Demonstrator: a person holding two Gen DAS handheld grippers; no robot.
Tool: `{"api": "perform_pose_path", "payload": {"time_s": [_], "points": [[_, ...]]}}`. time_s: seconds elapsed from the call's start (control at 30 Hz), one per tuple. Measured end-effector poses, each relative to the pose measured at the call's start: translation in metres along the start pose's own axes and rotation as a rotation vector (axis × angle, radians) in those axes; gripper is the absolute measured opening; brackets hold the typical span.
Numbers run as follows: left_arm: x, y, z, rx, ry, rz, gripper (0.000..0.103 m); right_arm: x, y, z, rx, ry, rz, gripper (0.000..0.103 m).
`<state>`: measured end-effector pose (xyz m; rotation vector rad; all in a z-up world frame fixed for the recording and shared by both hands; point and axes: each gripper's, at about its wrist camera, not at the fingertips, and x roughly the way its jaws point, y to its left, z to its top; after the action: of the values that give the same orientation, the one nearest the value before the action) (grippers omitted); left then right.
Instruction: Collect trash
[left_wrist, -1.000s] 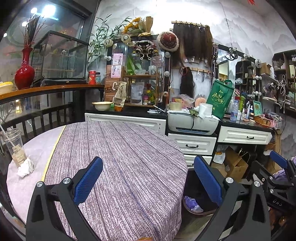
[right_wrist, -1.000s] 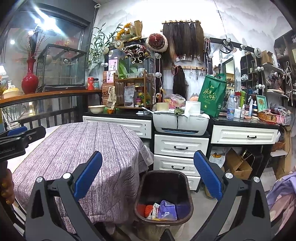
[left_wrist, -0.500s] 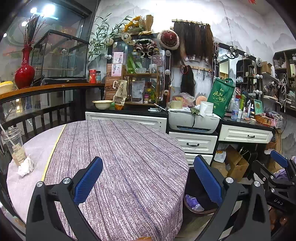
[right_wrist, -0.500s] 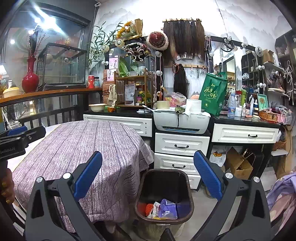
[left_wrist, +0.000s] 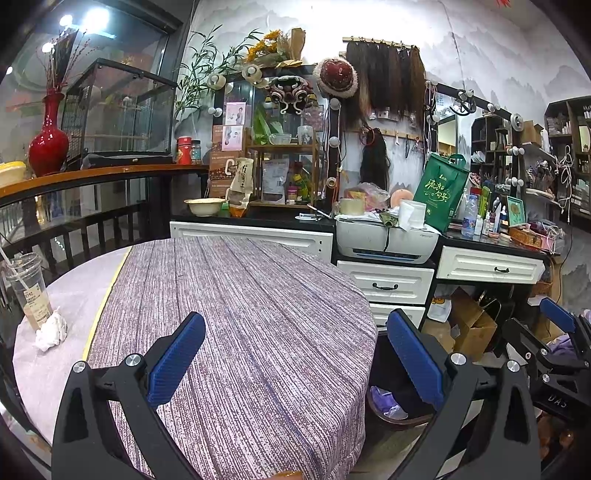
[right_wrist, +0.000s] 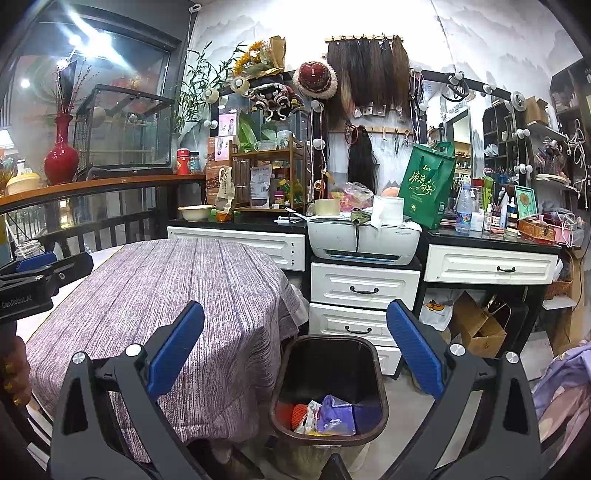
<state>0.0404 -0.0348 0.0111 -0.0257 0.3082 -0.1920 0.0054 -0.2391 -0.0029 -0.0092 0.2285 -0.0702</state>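
Blue-padded and spread wide with nothing between its fingers, the left gripper (left_wrist: 295, 354) hangs above the near part of a round table (left_wrist: 240, 314) draped in a purple-and-white striped tablecloth (left_wrist: 258, 295). Equally released and empty, the right gripper (right_wrist: 295, 354) sits off the table's right edge, directly above a dark brown trash bin (right_wrist: 328, 384) standing on the floor just beside the hanging cloth. Inside the bin lie a purple wrapper (right_wrist: 334, 413), something orange-red (right_wrist: 295, 413) and a pale crumpled scrap; from the left wrist view only a slice of the bin (left_wrist: 391, 402) shows past the table's rim. At the table's far left edge, on the plain pale cover beyond a yellow stripe, stands a clear plastic cup (left_wrist: 29, 291) with a straw and a brownish label, and a crumpled white tissue (left_wrist: 50, 330) lies touching its base. The rest of the striped cloth carries nothing. At the left border of the right wrist view, the left gripper's black body (right_wrist: 33, 280) is seen from the side, with part of a hand (right_wrist: 14, 373) below it. Behind the table runs a black-topped counter with white drawers (right_wrist: 364, 291), bearing a white printer (right_wrist: 364, 240), a roll of paper (right_wrist: 388, 208) and a green shopping bag (right_wrist: 424, 184). Farther left, a red vase (left_wrist: 48, 144) and a glass-sided cage (left_wrist: 122, 110) stand on a curved wooden ledge.
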Motion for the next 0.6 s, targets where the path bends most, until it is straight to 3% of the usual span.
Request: {"api": "perform_pose_path", "payload": {"time_s": [0.6], "points": [[0.0024, 0.0010, -0.0024, -0.009, 0.013, -0.011, 0.098, 0.0019, -0.0001, -0.0006, -0.001, 0.006, 0.006, 0.097]]}}
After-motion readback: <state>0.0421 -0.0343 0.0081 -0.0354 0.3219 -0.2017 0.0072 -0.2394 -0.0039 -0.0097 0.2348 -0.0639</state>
